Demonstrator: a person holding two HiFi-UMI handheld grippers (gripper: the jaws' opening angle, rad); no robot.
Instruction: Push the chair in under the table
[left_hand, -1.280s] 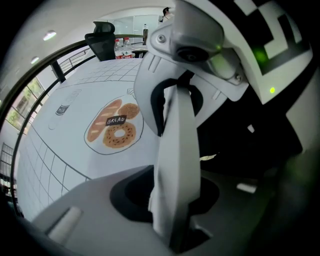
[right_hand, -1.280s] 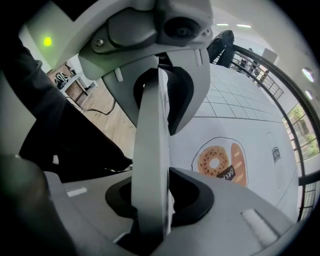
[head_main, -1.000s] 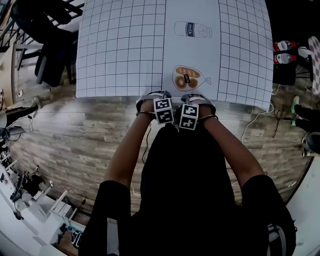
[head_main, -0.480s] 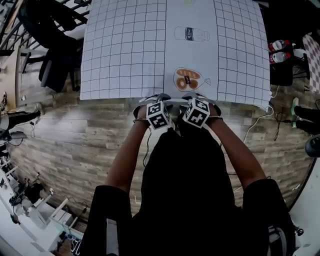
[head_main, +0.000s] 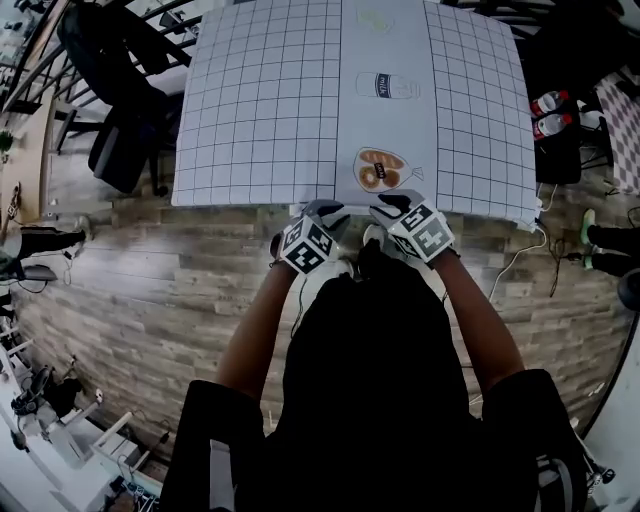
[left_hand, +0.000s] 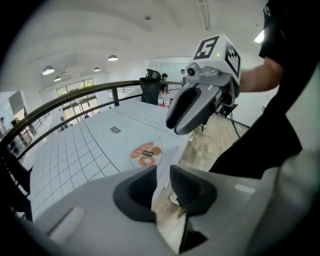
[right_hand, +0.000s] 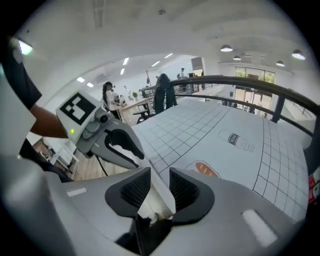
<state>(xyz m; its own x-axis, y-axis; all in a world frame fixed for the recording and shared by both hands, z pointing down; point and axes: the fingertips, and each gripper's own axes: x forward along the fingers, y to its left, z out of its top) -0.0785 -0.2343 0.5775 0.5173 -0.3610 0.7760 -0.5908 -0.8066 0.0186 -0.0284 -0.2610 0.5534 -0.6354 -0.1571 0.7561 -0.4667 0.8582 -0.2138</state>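
Presently: left tool (head_main: 326, 212) and right tool (head_main: 396, 206), side by side, tips just over the near edge of the table (head_main: 260, 120), pointing down and forward; jaws of each have just been closing and stand narrowly apart, with only floor (head_main: 150, 270) and table edge seen between them; chair not plainly shown, judged tucked under the table below both tools, hidden by the person's dark torso (head_main: 370, 380); hence, likely, the unladen hold.

Wood plank floor (head_main: 150, 280), black railing (left_hand: 75, 97) with an office chair (head_main: 120, 110) beside it, round ceiling lights (left_hand: 48, 70) above it.
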